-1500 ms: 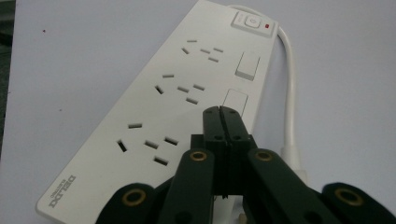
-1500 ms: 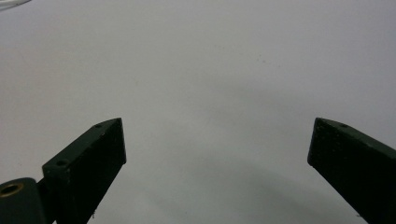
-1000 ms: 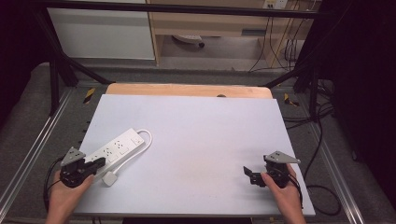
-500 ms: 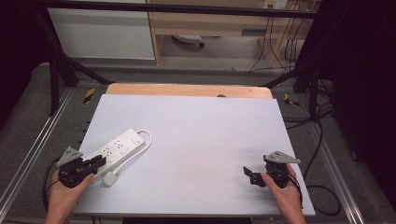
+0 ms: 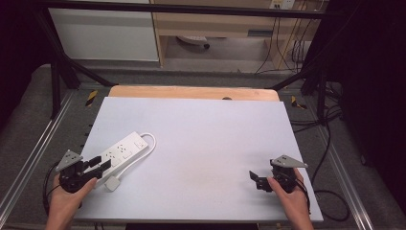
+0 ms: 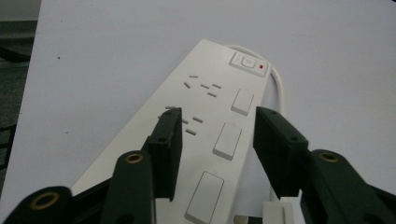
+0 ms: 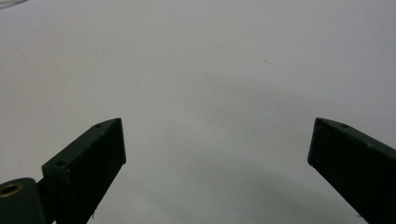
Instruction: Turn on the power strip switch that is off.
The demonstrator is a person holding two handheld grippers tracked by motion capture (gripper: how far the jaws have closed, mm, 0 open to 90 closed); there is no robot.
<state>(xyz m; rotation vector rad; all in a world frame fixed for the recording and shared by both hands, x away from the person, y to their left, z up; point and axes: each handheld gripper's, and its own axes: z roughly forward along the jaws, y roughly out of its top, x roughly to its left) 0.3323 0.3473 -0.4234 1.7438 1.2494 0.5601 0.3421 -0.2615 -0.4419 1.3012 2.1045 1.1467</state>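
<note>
high view: the white power strip (image 5: 123, 153) lies on the left of the counter (image 5: 206, 143), the left tongs (image 5: 98, 163) at its near end, the right tongs (image 5: 254, 177) well apart; left gripper view: the jaws, just opening, straddle the strip without pressing; right gripper view: the right tongs (image 7: 217, 163) released, over bare counter

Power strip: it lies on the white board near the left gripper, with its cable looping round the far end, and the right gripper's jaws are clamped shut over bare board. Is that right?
Not quite. The right gripper is open: the right gripper view shows its jaws standing wide apart over bare white board. The rest holds: the power strip lies by the left gripper, its cable looping round the far end.
</note>
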